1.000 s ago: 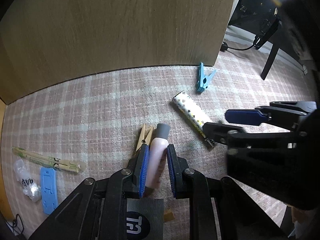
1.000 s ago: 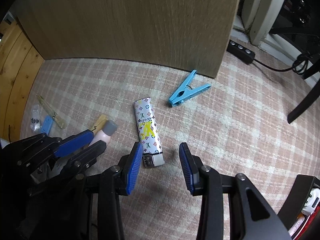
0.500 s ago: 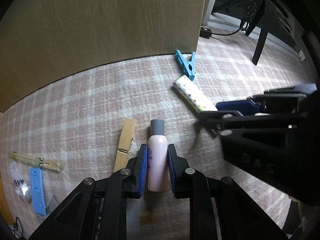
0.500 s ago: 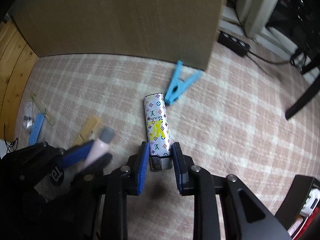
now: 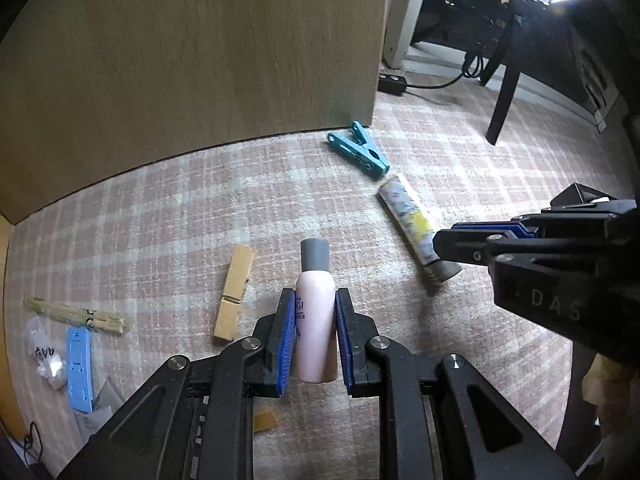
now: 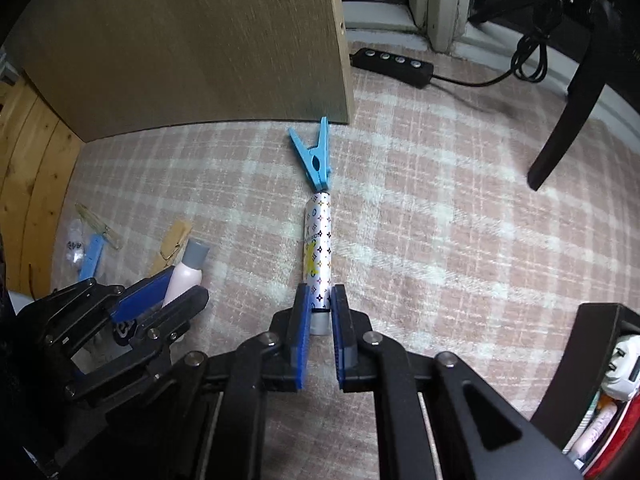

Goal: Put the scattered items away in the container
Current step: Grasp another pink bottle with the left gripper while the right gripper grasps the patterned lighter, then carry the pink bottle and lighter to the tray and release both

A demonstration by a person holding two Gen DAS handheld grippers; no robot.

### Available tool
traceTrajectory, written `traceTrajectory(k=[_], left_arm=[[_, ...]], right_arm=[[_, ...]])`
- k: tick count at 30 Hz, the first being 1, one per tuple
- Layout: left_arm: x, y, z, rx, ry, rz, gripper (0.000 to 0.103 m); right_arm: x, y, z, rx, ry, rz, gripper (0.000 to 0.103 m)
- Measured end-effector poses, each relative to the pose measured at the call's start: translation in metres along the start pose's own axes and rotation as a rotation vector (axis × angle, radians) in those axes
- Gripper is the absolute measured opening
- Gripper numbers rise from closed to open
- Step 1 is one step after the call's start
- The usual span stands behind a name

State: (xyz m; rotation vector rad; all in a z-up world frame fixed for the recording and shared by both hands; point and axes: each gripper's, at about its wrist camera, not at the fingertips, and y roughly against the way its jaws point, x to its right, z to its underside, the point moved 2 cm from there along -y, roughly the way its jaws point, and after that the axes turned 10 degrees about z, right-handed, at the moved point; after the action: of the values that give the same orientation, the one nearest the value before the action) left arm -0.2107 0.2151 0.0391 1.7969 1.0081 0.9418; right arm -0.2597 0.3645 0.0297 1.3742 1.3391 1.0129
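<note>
left gripper clamped mid-body on bottle, right gripper on lighter's metal end; both light, rigid, slick.

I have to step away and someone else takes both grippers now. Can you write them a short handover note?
Left gripper: shut on the pink bottle, grey cap pointing forward.
Right gripper: shut on the lighter at its metal end.
Container: dark bin at the right gripper's lower right, already holding some items.
On the carpet: blue clip touching the lighter's far tip, wooden peg, blue strip, paper stick, small plastic bag.
Done: both grasps made. Left: carry the bottle and lighter to the bin, then collect the rest.
</note>
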Motion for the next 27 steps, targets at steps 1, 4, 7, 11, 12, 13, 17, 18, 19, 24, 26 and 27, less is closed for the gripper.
traceTrajectory(k=[1, 4, 7, 11, 12, 13, 17, 18, 19, 24, 26, 27], left_arm=[[-0.001, 0.001, 0.001, 0.0, 0.002, 0.0, 0.018], [-0.006, 0.003, 0.001, 0.002, 0.013, -0.003, 0.018], [-0.015, 0.0, 0.003, 0.002, 0.027, -0.002, 0.018], [-0.014, -0.003, 0.003, 0.002, 0.038, 0.005, 0.018], [-0.014, -0.003, 0.004, 0.001, 0.038, 0.006, 0.018], [-0.014, -0.003, 0.003, 0.0, 0.038, 0.006, 0.018], [-0.013, -0.007, 0.003, -0.006, 0.048, 0.016, 0.018], [-0.012, -0.008, 0.003, -0.007, 0.047, 0.017, 0.018], [-0.012, -0.008, 0.002, -0.008, 0.044, 0.016, 0.018], [-0.007, -0.01, 0.0, -0.001, 0.044, 0.019, 0.018], [-0.002, -0.008, -0.001, 0.004, 0.04, 0.022, 0.018], [0.001, -0.006, -0.002, 0.007, 0.037, 0.024, 0.018]], right_arm=[[-0.002, -0.001, -0.001, 0.001, 0.007, 0.011, 0.01], [-0.006, -0.005, -0.003, -0.004, 0.016, 0.021, 0.01], [-0.007, -0.007, -0.008, -0.002, 0.021, 0.033, 0.011], [-0.01, -0.012, -0.016, -0.01, 0.045, 0.072, 0.022], [-0.01, -0.014, -0.018, -0.012, 0.048, 0.079, 0.022], [-0.011, -0.016, -0.019, -0.015, 0.05, 0.082, 0.022], [-0.013, -0.022, -0.025, -0.018, 0.05, 0.081, 0.023], [-0.013, -0.022, -0.025, -0.019, 0.046, 0.08, 0.023], [-0.013, -0.022, -0.026, -0.02, 0.044, 0.079, 0.023], [-0.006, -0.018, -0.025, -0.028, 0.007, 0.04, 0.022], [-0.003, -0.013, -0.024, -0.017, -0.007, 0.038, 0.022], [-0.001, -0.009, -0.023, -0.009, -0.011, 0.035, 0.022]])
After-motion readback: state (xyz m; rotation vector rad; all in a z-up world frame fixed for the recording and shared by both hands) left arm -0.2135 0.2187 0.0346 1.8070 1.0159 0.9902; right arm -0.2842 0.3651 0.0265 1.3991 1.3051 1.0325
